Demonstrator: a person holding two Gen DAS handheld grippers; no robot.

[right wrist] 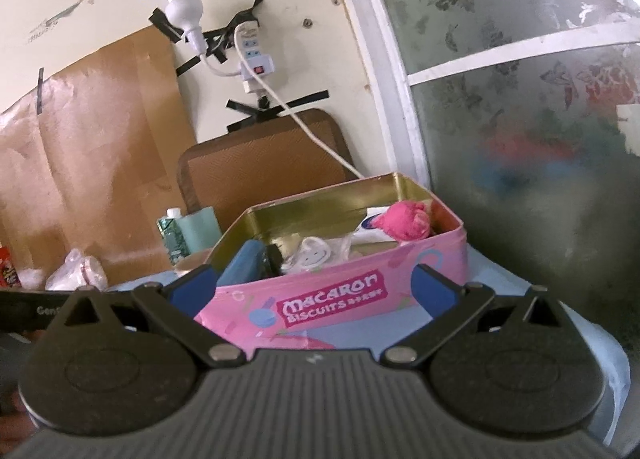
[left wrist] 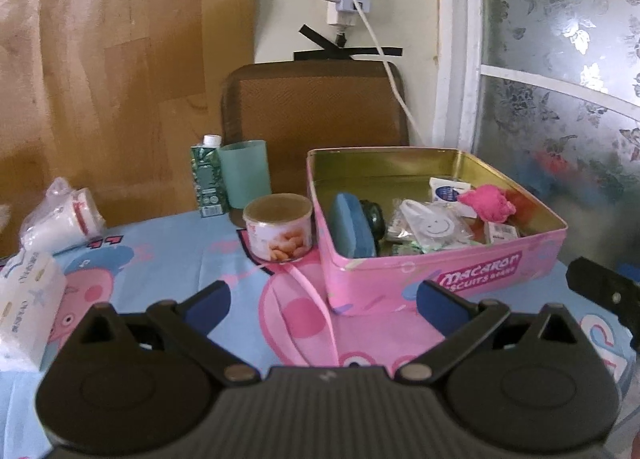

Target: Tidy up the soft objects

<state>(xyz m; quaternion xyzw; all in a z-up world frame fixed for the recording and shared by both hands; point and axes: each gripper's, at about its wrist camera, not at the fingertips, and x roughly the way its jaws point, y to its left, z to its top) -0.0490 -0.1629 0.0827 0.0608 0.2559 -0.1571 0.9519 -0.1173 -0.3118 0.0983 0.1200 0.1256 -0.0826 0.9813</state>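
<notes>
The pink plush toy (left wrist: 487, 204) lies in the far right corner of your pink biscuit tin (left wrist: 440, 275), beside a blue sponge (left wrist: 352, 229). Your left gripper (left wrist: 324, 301) and right gripper (right wrist: 314, 287) both hover near the tin, jaws spread wide, empty.

peanut can (left wrist: 279, 227), green carton (left wrist: 207, 177) (capped), teal cup (left wrist: 245, 173)

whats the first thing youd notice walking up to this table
The open pink biscuit tin at the right of the cartoon tablecloth, with a bright pink plush toy at its far right corner and a blue sponge on edge at its left. Just left of the tin stands a small can. Both the left gripper and the right gripper are open and hold nothing.
</notes>
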